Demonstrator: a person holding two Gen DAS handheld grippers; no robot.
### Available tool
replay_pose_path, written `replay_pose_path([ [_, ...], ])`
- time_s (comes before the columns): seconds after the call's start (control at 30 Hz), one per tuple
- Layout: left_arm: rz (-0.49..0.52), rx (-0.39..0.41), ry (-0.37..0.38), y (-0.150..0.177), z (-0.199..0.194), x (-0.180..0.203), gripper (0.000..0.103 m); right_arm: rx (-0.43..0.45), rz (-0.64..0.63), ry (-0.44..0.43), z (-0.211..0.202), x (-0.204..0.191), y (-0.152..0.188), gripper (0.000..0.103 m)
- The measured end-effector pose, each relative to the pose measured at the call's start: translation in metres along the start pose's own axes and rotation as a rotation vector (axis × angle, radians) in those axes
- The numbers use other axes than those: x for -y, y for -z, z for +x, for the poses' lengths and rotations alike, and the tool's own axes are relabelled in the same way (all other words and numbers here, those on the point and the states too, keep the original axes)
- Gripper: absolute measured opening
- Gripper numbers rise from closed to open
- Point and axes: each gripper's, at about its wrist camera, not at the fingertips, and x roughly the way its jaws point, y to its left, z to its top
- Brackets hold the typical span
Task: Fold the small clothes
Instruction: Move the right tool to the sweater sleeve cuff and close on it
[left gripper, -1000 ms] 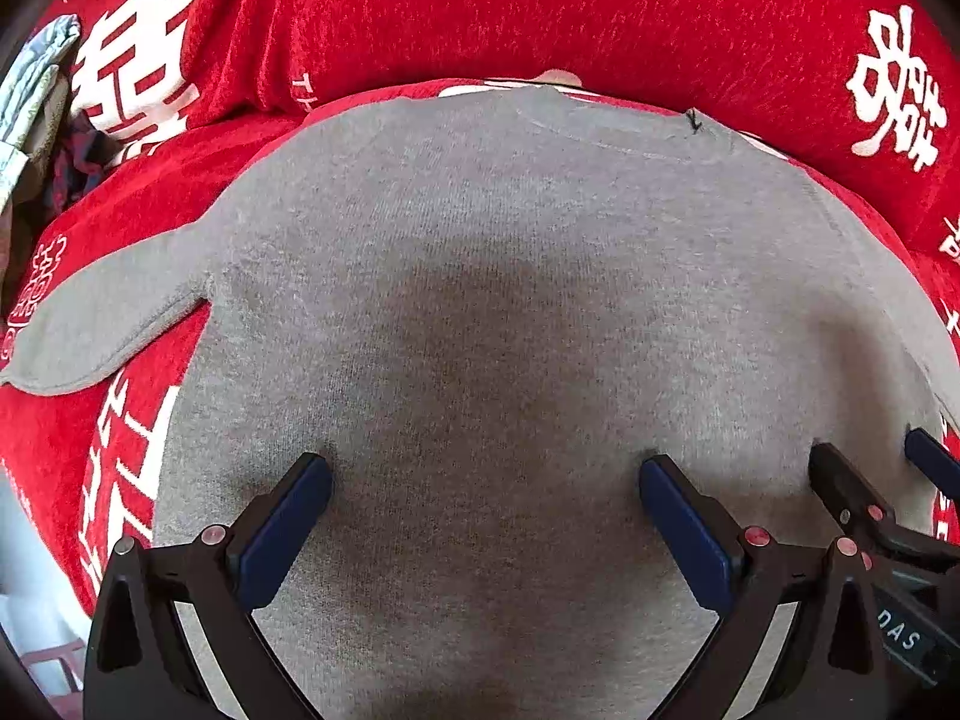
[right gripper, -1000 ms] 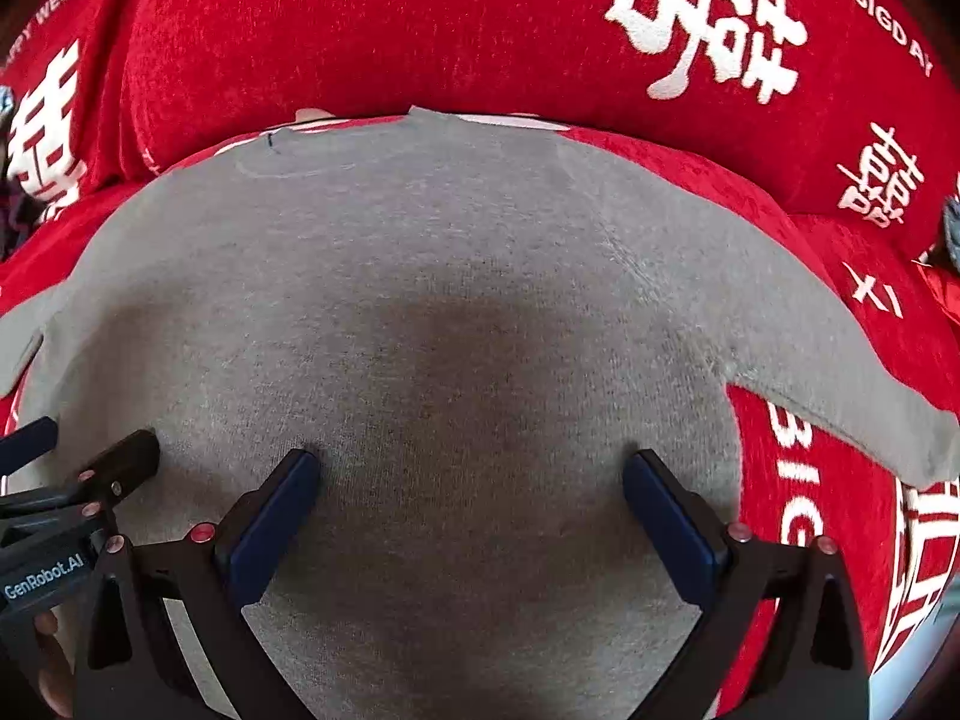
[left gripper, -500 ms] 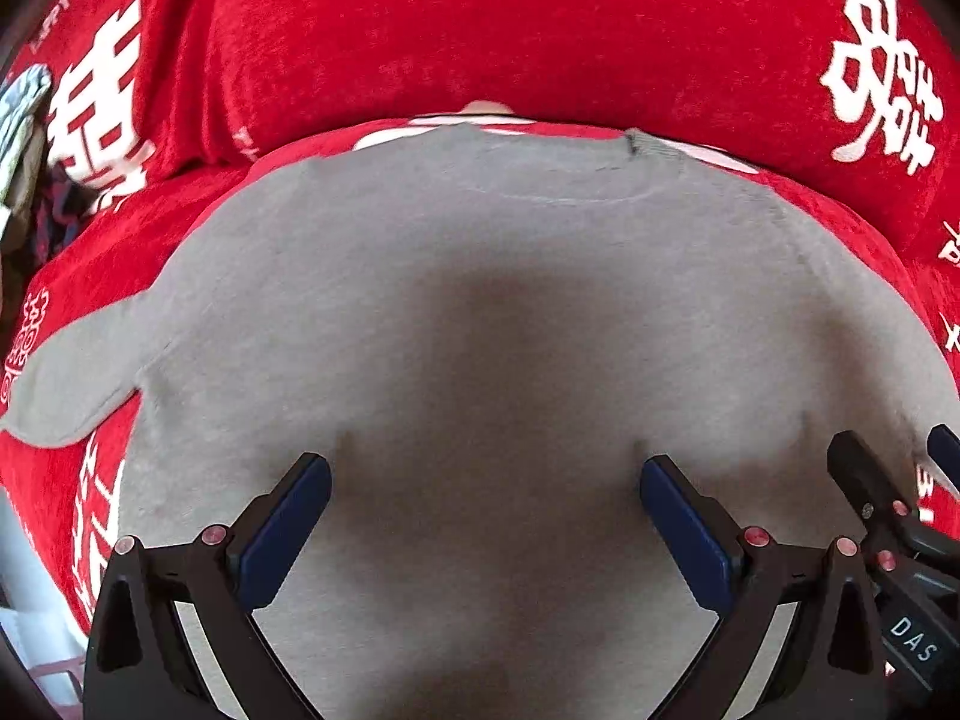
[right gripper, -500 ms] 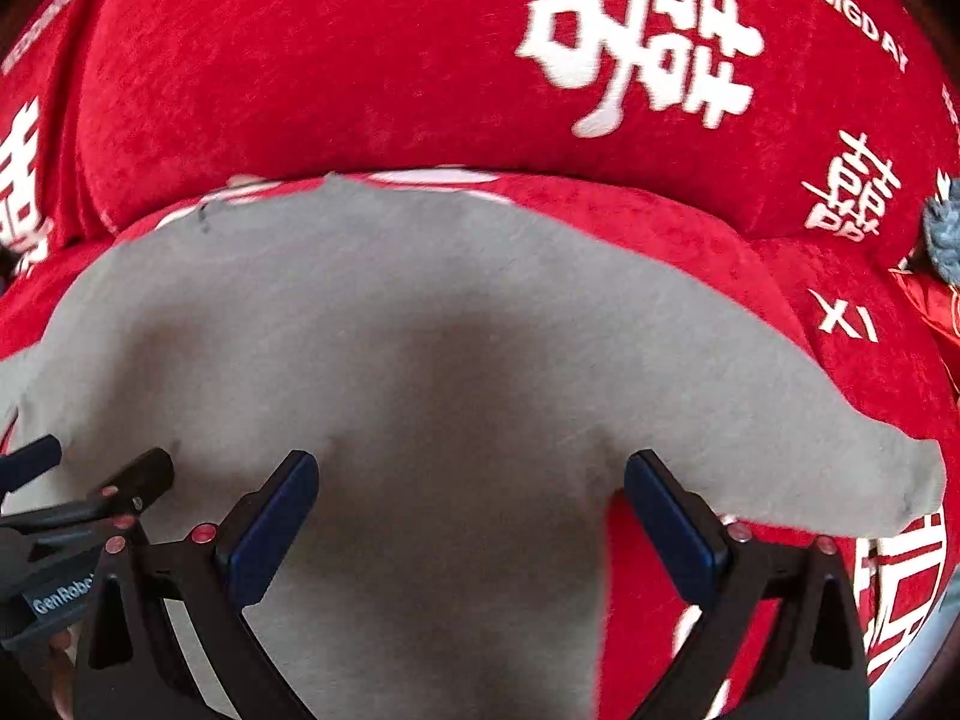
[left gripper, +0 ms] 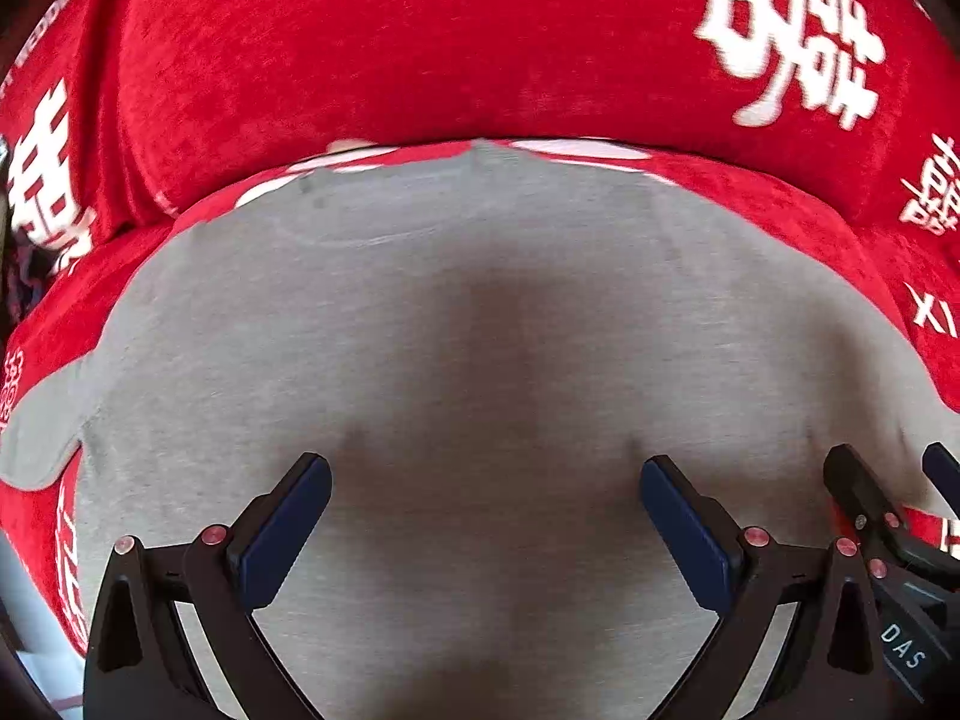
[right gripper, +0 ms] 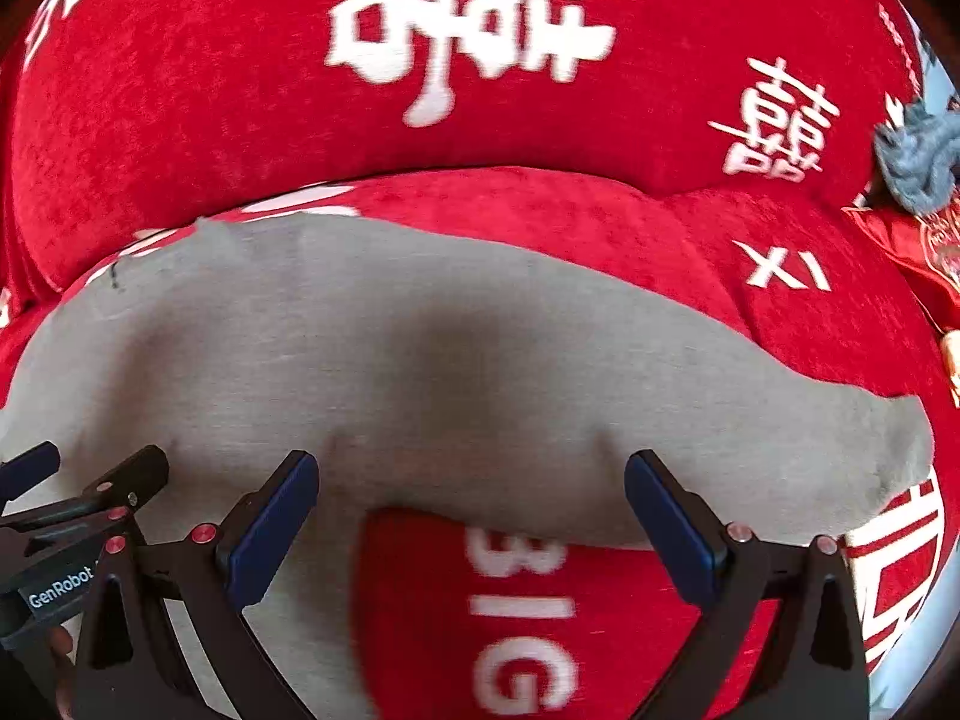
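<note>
While both grippers hover spread wide, the grey shirt (left gripper: pixel 480 330) lies flat on the red cover (left gripper: pixel 360 48).
Left gripper (left gripper: pixel 485 507) over its body, right gripper (right gripper: pixel 469 504) over its sleeve (right gripper: pixel 810 462); neither grips cloth.

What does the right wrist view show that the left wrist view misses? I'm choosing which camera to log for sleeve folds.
Only the right wrist view shows the grey shirt's right sleeve stretched out, plus a blue-grey bundle of cloth at the far right. Only the left wrist view shows the left sleeve and the neckline. Both show the grey shirt on the red cover, with both tongs, left and right, open.
</note>
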Motion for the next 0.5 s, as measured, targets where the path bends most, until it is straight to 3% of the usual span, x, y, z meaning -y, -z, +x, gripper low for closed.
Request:
replay_pose_path([
  [0.5,0.106,0.015,0.026,-0.002,-0.005,0.090,0.103,0.009,0.111,0.075,-0.004,0.095,0.010,0.102],
])
